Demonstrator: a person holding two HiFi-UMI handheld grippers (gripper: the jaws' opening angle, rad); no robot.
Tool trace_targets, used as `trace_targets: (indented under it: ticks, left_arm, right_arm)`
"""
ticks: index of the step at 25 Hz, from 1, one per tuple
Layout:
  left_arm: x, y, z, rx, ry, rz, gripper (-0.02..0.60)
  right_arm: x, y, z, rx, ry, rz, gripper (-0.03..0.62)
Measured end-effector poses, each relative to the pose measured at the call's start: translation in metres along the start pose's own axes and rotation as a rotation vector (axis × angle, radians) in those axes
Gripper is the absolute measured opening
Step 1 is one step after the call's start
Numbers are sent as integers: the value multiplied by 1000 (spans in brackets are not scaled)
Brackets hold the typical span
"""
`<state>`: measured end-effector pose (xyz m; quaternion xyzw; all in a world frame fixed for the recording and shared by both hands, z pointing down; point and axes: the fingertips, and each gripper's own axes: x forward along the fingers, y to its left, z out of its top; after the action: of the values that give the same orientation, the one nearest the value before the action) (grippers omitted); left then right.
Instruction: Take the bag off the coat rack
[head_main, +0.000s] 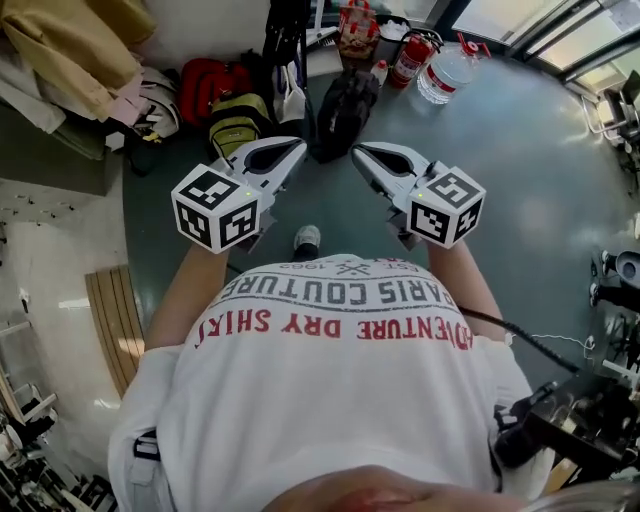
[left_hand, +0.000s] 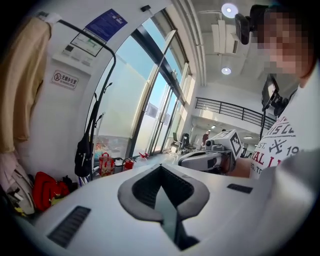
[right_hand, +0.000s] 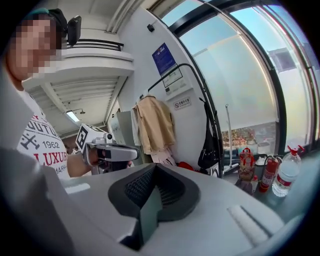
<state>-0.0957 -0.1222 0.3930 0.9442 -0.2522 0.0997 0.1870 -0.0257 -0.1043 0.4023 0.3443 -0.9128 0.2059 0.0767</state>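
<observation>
A black bag (head_main: 345, 112) hangs by its straps from the black coat rack (head_main: 285, 40), straight ahead of me on the far side of the floor. In the left gripper view the bag (left_hand: 83, 156) hangs low on the rack's curved pole (left_hand: 98, 97). The right gripper view shows the bag (right_hand: 209, 150) under the rack's arch (right_hand: 210, 107). My left gripper (head_main: 293, 151) and right gripper (head_main: 364, 152) are held side by side in front of my chest, both shut and empty, pointing towards the bag and well short of it.
A beige coat (right_hand: 155, 125) hangs at the rack's left. Red (head_main: 210, 80) and yellow-green (head_main: 238, 120) bags lie on the floor beside the rack. A red gift bag (head_main: 357, 30), fire extinguishers (head_main: 412, 58) and a water bottle (head_main: 445, 75) stand to the right. A slatted bench (head_main: 115, 325) is at left.
</observation>
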Motion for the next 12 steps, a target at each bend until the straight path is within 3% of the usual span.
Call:
trace_targets:
  ticks: [5, 12]
  left_arm:
    - [22, 96, 36, -1, -6, 31, 0]
    - [49, 137, 77, 56, -12, -32, 0]
  right_arm:
    - [74, -55, 45, -10, -6, 0, 2]
    - [113, -95, 94, -23, -39, -15, 2]
